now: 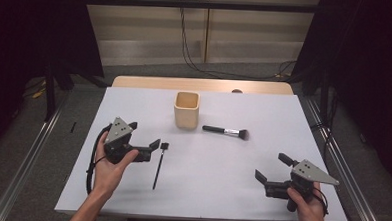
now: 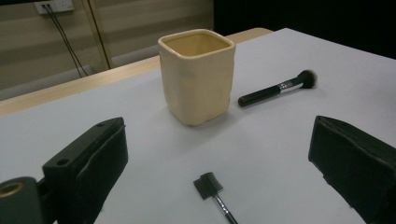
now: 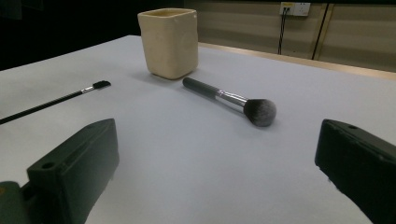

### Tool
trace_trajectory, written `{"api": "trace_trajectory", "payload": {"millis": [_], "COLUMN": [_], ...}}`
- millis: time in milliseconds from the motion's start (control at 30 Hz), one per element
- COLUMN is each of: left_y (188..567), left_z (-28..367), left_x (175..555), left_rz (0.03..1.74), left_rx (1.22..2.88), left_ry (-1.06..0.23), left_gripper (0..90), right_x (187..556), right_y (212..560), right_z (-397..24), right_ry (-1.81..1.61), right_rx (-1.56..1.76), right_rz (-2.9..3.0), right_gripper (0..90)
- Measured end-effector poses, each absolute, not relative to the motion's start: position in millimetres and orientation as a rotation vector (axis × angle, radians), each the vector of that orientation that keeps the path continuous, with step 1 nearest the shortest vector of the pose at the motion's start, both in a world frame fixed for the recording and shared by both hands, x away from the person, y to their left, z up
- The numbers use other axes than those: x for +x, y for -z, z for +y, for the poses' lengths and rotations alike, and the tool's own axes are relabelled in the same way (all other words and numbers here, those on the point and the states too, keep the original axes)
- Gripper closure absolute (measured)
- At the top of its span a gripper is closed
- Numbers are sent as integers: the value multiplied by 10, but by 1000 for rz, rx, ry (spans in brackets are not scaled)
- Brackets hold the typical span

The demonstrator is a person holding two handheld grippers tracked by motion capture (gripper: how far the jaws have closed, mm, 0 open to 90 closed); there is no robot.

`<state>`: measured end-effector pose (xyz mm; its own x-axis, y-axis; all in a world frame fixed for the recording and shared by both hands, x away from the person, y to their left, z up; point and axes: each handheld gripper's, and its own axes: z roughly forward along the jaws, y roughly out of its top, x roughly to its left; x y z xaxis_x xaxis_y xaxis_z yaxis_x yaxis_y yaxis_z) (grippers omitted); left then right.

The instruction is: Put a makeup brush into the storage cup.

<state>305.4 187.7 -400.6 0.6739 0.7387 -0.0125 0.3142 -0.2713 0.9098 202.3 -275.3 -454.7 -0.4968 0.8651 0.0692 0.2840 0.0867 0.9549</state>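
Observation:
A cream square cup [image 1: 186, 110] stands upright at the table's far middle. To its right lies a black powder brush [image 1: 226, 132], bristles pointing right. A thin black brow brush [image 1: 159, 165] lies near the left-centre, with its head toward the cup. My left gripper [image 1: 144, 135] is open just left of the thin brush's head, holding nothing. My right gripper [image 1: 272, 167] is open near the front right, also holding nothing. The left gripper view has the cup [image 2: 198, 77], powder brush [image 2: 275, 89] and thin brush [image 2: 215, 191] ahead. The right gripper view faces the powder brush [image 3: 229, 99], the cup [image 3: 169, 43] and the thin brush [image 3: 51, 103].
The white tabletop [image 1: 220, 186] ends in a wooden strip [image 1: 200, 84] at the far edge. Cables [image 1: 191, 55] hang from a wall outlet behind the table. Metal rails [image 1: 26, 163] run along the floor on both sides, beside dark curtains.

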Motion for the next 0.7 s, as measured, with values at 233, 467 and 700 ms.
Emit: {"api": "trace_trajectory", "payload": {"millis": [233, 467, 700], "left_y": [4012, 4030, 4030], "left_z": [1783, 1727, 1686], "left_x": [3121, 3169, 3255], "left_rz": [826, 843, 970], "left_rx": [1961, 2026, 2147], "left_ry": [-488, -385, -378], "left_gripper": [47, 59, 120], "right_x": [2023, 2025, 2025], "right_y": [4547, 4547, 4549], "right_z": [-2757, -2758, -2762], "right_ry": [-1419, -1420, -1418], "right_rx": [1125, 1123, 1123], "right_rz": [1852, 1858, 1865], "right_gripper": [0, 0, 0]}}
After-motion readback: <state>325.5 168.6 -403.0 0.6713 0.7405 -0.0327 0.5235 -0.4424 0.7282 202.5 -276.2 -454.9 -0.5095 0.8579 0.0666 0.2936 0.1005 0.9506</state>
